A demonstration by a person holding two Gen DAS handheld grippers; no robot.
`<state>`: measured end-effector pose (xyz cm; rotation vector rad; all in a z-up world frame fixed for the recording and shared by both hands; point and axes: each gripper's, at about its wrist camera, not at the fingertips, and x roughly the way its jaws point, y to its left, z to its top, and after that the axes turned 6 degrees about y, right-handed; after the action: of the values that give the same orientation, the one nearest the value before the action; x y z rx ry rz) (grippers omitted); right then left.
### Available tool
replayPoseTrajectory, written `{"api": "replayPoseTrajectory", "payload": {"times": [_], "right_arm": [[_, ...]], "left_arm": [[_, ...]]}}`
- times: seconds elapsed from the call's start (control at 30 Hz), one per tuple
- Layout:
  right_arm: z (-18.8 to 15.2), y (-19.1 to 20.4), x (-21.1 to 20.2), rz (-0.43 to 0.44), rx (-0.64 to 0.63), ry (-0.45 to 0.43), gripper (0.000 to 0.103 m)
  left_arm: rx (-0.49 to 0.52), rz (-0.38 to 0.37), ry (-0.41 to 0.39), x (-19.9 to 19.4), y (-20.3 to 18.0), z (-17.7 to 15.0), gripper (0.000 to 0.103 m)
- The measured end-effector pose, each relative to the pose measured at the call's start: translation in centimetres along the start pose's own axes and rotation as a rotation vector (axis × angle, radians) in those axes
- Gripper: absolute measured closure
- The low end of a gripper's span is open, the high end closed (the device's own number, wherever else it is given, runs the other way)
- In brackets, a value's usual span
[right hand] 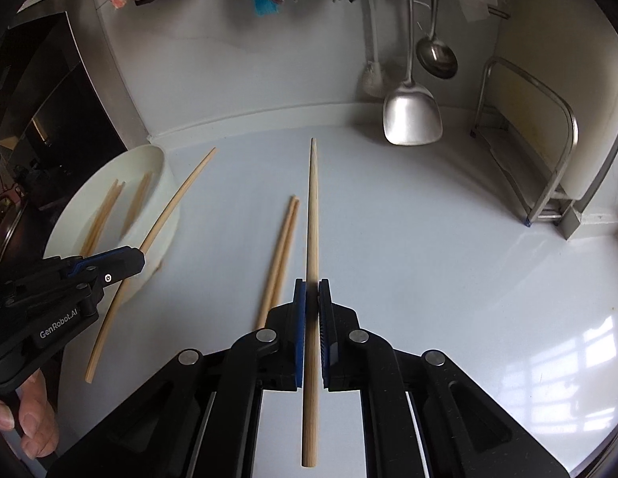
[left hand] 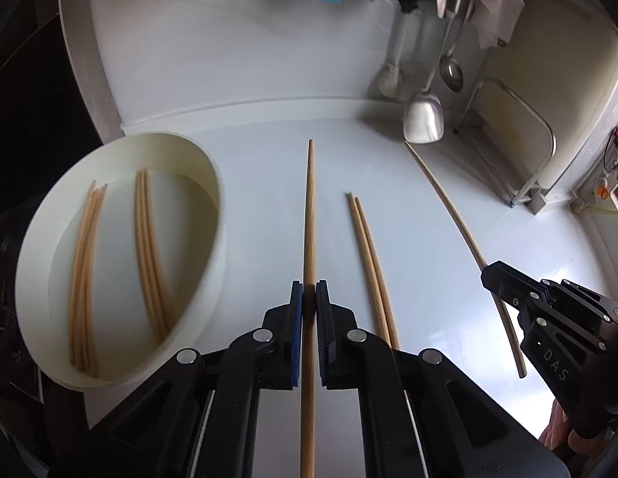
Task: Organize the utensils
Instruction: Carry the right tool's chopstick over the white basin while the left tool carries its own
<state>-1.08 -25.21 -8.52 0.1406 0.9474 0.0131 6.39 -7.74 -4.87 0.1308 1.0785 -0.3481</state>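
Observation:
My left gripper [left hand: 309, 288] is shut on a single wooden chopstick [left hand: 310, 219], which points away from me and hangs above the white counter. My right gripper [right hand: 312, 286] is shut on another chopstick [right hand: 312, 207] in the same way. Each gripper also shows in the other's view: the right gripper [left hand: 492, 275] with its chopstick [left hand: 448, 207], and the left gripper [right hand: 139, 257] with its chopstick [right hand: 177, 199]. A pair of chopsticks [left hand: 372, 271] [right hand: 281, 255] lies on the counter between them. A white oval bowl [left hand: 169, 139] [right hand: 153, 155] on the left holds several chopsticks [left hand: 149, 255].
A steel spatula [right hand: 412, 115] and a ladle [right hand: 436, 57] hang at the back wall beside a white brush. A metal rack [right hand: 564, 159] stands at the right. A dark appliance [right hand: 50, 99] sits behind the bowl. Cloths hang along the top.

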Motion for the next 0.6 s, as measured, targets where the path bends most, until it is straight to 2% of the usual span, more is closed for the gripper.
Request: {"api": "replayPoseTrajectory", "payload": {"times": [0.07, 0.3, 0.4, 0.6], "right_arm": [[1.0, 1.9, -0.7, 0.015, -0.018, -0.016, 0.097], [4.6, 10.2, -0.6, 0.101, -0.085, -0.047, 0.097], [5.8, 14.3, 0.4, 0.112, -0.140, -0.054, 0.097], [7.1, 20.7, 3.8, 0.137, -0.206, -0.024, 0.097]], "left_arm": [[-0.020, 0.012, -0.019, -1.1, 1.9, 1.2, 0.096], [-0.094, 0.088, -0.067, -4.8, 10.6, 2.1, 0.096], [-0.124, 0.136, -0.054, -4.4, 14.2, 2.0, 0.096], [-0.166, 0.149, -0.012, -2.6, 19.4, 1.7, 0.096]]}}
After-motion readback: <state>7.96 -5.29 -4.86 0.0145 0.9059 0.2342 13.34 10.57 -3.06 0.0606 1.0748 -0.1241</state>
